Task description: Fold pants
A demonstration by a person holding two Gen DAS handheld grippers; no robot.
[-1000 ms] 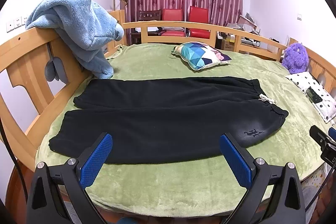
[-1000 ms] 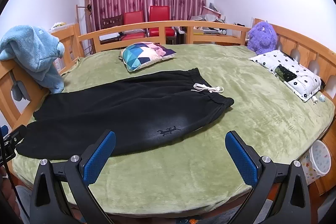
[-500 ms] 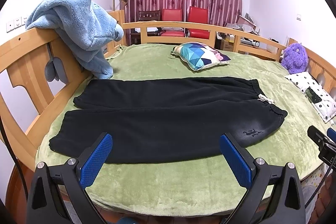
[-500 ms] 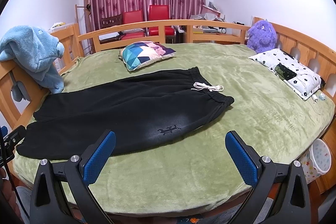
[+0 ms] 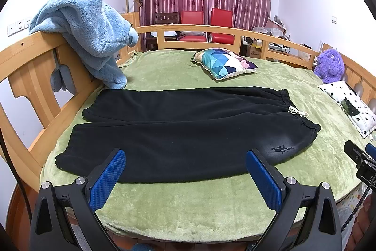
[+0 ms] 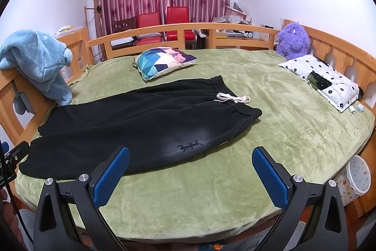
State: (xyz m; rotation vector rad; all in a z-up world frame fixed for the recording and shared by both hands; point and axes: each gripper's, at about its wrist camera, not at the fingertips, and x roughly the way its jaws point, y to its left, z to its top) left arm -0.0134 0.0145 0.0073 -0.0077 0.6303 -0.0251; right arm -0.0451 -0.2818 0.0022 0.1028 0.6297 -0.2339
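Black pants [image 5: 183,131] lie flat and spread on the green bed cover [image 5: 188,204], legs to the left, waistband with a white drawstring [image 5: 297,111] to the right. They also show in the right wrist view [image 6: 141,124], with the drawstring [image 6: 232,98]. My left gripper [image 5: 185,177] is open and empty, just short of the near leg's front edge. My right gripper [image 6: 190,177] is open and empty, above the cover in front of the waist end.
A blue fleece blanket [image 5: 87,34] hangs over the wooden bed rail [image 5: 30,67] at the left. A colourful cushion [image 5: 223,62], a purple plush toy [image 5: 330,66] and a white patterned pillow [image 6: 322,79] lie beyond the pants. A bin [image 6: 357,175] stands beside the bed.
Both views have shifted very slightly; the pants lie unchanged and both grippers stay open.
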